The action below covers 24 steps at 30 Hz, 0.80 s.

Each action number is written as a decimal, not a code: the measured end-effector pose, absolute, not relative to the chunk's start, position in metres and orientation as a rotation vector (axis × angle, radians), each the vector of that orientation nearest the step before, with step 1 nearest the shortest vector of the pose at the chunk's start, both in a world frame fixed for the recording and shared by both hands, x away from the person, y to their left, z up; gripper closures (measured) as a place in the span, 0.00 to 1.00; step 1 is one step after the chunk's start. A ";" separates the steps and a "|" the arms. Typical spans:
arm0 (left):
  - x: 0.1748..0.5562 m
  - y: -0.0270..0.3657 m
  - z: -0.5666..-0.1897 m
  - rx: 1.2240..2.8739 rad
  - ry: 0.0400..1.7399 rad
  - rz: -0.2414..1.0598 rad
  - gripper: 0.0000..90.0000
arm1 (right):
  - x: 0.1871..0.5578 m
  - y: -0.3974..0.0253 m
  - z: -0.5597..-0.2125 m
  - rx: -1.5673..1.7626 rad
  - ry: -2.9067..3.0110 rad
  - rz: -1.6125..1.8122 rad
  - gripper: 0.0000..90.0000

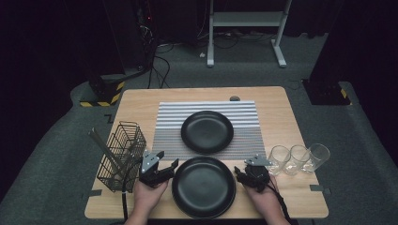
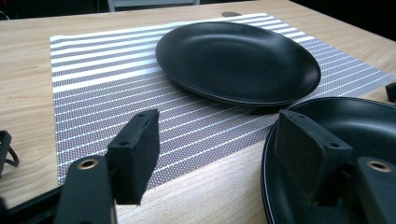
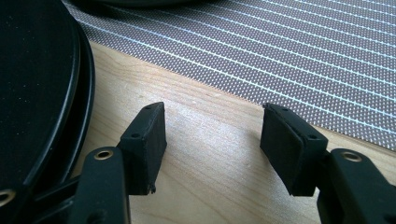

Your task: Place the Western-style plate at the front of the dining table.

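Both grippers, left (image 1: 165,165) and right (image 1: 240,172), stand wide open and empty beside the near round black plate (image 1: 203,186); judged ungrasped, its handling remains outstanding.

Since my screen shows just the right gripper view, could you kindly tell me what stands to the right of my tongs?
Observer: Three clear glasses stand in a row on the table, just right of the right tongs.
Operator: Thanks. Where are the left tongs?
Observer: The left tongs are open and straddle the left rim of the near plate.
Operator: Is anything farther left?
Observer: A wire basket with utensils sits by the table's left edge.
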<state>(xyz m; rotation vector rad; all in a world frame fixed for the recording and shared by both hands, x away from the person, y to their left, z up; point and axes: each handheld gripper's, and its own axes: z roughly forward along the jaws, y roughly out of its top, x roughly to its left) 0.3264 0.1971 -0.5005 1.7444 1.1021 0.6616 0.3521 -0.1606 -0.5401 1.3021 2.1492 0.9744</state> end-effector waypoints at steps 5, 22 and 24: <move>0.326 0.193 -0.499 1.734 1.089 0.652 0.30 | 0.352 -0.160 -0.540 1.303 2.148 0.974 0.45; 0.317 0.194 -0.487 1.695 1.056 0.664 0.18 | 0.352 -0.160 -0.540 1.303 2.148 0.975 0.45; 0.315 0.193 -0.485 1.696 1.042 0.674 0.18 | 0.352 -0.160 -0.540 1.303 2.148 0.975 0.45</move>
